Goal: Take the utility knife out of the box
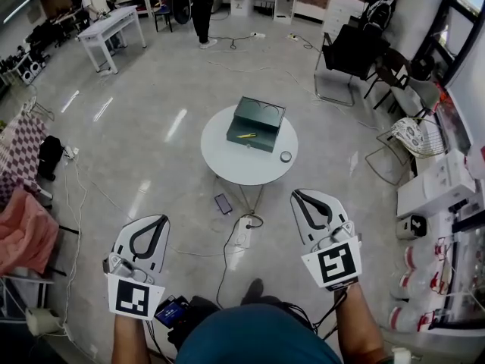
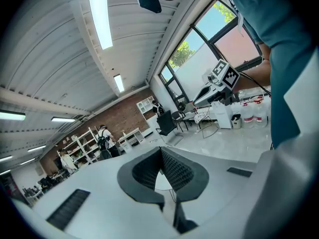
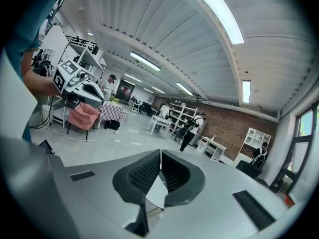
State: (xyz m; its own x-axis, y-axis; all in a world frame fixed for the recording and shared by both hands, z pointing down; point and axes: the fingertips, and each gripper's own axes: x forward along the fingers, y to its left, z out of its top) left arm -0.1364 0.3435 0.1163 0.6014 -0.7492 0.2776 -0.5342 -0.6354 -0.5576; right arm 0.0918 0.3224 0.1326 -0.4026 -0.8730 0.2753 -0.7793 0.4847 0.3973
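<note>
A dark green box [image 1: 256,123] stands with its lid up on a small round white table [image 1: 227,161] in the middle of the head view. A yellow utility knife [image 1: 246,136] lies inside the box. My left gripper [image 1: 161,220] is low at the left and my right gripper [image 1: 297,194] low at the right, both well short of the table and pointing toward it. In the left gripper view the jaws of the left gripper [image 2: 160,148] meet with nothing between them. The right gripper [image 3: 160,152] is likewise shut and empty in its own view.
A roll of tape [image 1: 286,156] lies on the table beside the box. A phone-like slab [image 1: 223,203], a power strip [image 1: 242,233] and cables lie on the floor before the table. A black chair [image 1: 348,55], a white desk [image 1: 112,29] and white cabinets [image 1: 439,188] ring the room.
</note>
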